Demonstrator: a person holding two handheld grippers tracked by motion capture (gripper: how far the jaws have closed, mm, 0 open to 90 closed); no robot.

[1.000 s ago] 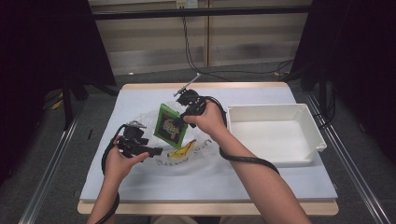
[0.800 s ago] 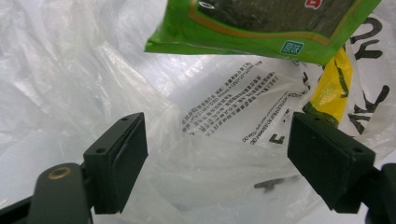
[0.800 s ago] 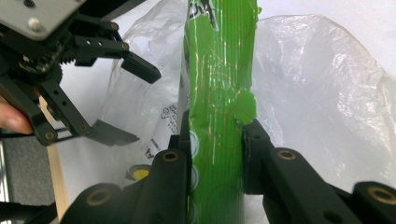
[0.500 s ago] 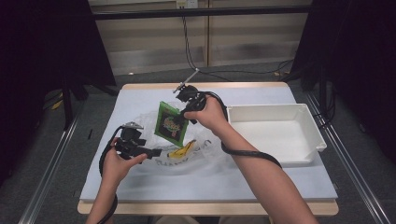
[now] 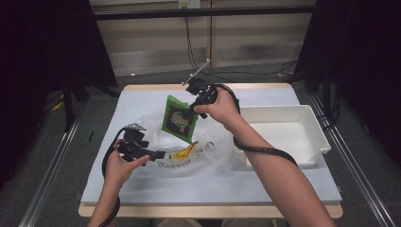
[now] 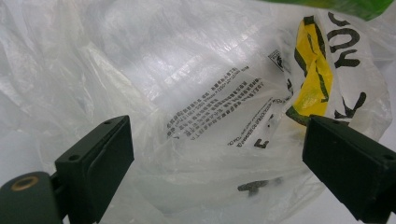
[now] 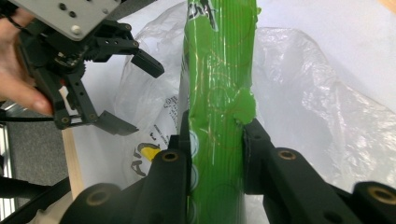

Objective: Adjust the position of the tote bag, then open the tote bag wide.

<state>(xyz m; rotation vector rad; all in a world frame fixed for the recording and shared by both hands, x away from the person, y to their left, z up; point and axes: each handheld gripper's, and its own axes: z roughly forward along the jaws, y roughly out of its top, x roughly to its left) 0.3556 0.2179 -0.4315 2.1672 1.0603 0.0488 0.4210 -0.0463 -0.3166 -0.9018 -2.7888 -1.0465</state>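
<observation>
Green packet (image 5: 179,119) lifted above the bag (image 5: 208,150); left jaws opened.

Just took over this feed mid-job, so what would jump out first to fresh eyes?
A flat green snack packet hangs mid-table, pinched by the right gripper above a crumpled clear plastic bag. The left gripper, jaws just opened, sits at the bag's near-left edge. An empty white plastic tray lies at the right.

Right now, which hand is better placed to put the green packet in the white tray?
The right. Its gripper is shut on the green packet, lifted above the plastic bag, beside the white tray. The left gripper is open, at the bag's far side.
</observation>
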